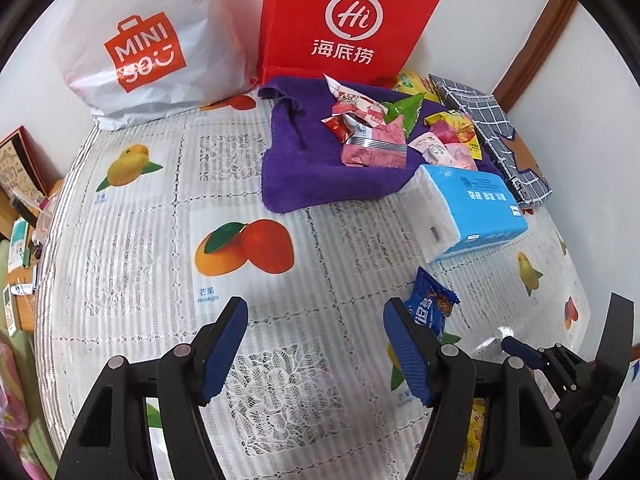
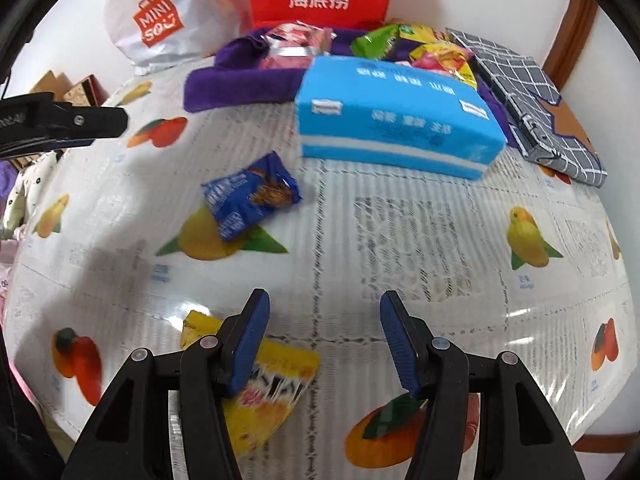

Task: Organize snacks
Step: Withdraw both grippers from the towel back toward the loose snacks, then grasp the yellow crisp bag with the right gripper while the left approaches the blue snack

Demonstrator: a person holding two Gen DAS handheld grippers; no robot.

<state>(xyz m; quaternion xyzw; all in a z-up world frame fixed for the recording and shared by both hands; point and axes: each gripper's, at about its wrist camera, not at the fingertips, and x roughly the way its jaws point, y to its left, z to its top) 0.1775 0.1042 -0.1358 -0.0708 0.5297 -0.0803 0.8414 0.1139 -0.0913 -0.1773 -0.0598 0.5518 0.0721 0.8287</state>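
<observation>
My left gripper [image 1: 316, 344] hovers open over the fruit-print tablecloth [image 1: 132, 264], with nothing between its blue pads. A blue snack packet [image 1: 434, 304] lies just right of its right finger. My right gripper [image 2: 324, 340] is also open and empty. Its left finger overlaps a yellow snack packet [image 2: 276, 384] that lies flat on the table. The blue snack packet [image 2: 250, 200] is farther ahead on the left. Several pink, green and yellow snack packets [image 1: 372, 132] are piled on a purple towel [image 1: 304, 176] at the back.
A blue tissue pack [image 1: 468, 208] lies in front of the towel. Against the back wall stand a white shopping bag [image 1: 148, 40] and a red paper bag [image 1: 344, 20]. A grey checked pouch [image 1: 492, 128] is at the right. Clutter sits past the table's left edge.
</observation>
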